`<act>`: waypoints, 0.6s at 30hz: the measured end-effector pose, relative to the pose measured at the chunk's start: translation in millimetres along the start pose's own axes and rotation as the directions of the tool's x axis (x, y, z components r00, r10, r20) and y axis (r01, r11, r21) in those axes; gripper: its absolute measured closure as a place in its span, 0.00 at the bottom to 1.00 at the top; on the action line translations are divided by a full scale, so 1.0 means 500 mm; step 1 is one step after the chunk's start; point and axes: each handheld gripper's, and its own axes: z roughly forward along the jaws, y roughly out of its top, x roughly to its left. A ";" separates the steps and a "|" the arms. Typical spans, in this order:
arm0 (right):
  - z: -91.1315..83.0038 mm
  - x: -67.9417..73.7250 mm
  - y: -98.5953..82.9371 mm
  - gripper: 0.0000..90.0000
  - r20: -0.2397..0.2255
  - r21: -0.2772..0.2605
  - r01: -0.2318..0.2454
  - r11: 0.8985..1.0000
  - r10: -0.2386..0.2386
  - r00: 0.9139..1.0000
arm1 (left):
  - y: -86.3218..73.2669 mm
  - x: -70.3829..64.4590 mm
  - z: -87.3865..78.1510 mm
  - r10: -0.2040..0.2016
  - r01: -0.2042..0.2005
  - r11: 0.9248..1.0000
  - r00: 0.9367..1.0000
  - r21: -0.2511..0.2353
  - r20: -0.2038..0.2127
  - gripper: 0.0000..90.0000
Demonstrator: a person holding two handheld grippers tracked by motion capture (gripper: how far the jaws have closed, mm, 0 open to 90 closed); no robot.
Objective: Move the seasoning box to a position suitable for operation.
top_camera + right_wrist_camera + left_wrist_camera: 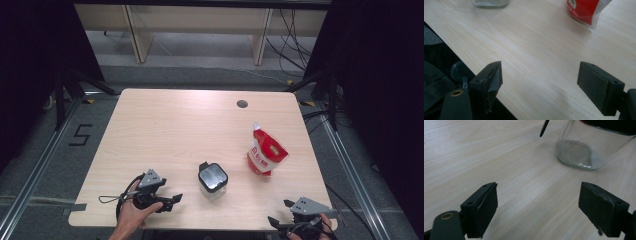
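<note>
Glass jar with a square black lid point(213, 180) stands near the front of the pale wooden table point(175, 125), between the two tongs. Left of the jar, the left gripper point(172, 200) rests close by, jaws spread wide and pointed at it. Right of the jar stands a red-and-white pouch point(266, 152); the right gripper point(280, 212), also spread and empty, hovers at the table's front edge.

A black "5" on the floor point(80, 135); unreadable white characters on the red pouch point(266, 152).
</note>
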 end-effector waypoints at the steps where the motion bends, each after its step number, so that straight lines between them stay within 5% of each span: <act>1: 0.000 0.002 0.000 0.23 0.005 -0.001 -0.007 1.000 0.007 1.000 | 0.000 0.000 0.000 0.000 0.000 1.000 1.000 0.000 0.000 0.17; 8: -0.001 0.000 0.001 0.23 0.010 -0.020 0.013 1.000 -0.012 1.000 | 0.008 0.001 -0.002 -0.044 0.044 0.999 0.999 -0.030 0.002 0.17; 11: 0.000 0.000 0.000 0.23 0.009 -0.026 0.013 1.000 -0.013 1.000 | 0.011 0.005 -0.006 -0.024 0.024 1.000 1.000 -0.008 -0.002 0.17; 18: -0.003 0.000 0.000 0.18 -0.002 -0.054 -0.009 0.998 0.009 1.000 | 0.028 0.002 -0.009 -0.041 0.041 0.997 0.999 -0.060 0.010 0.17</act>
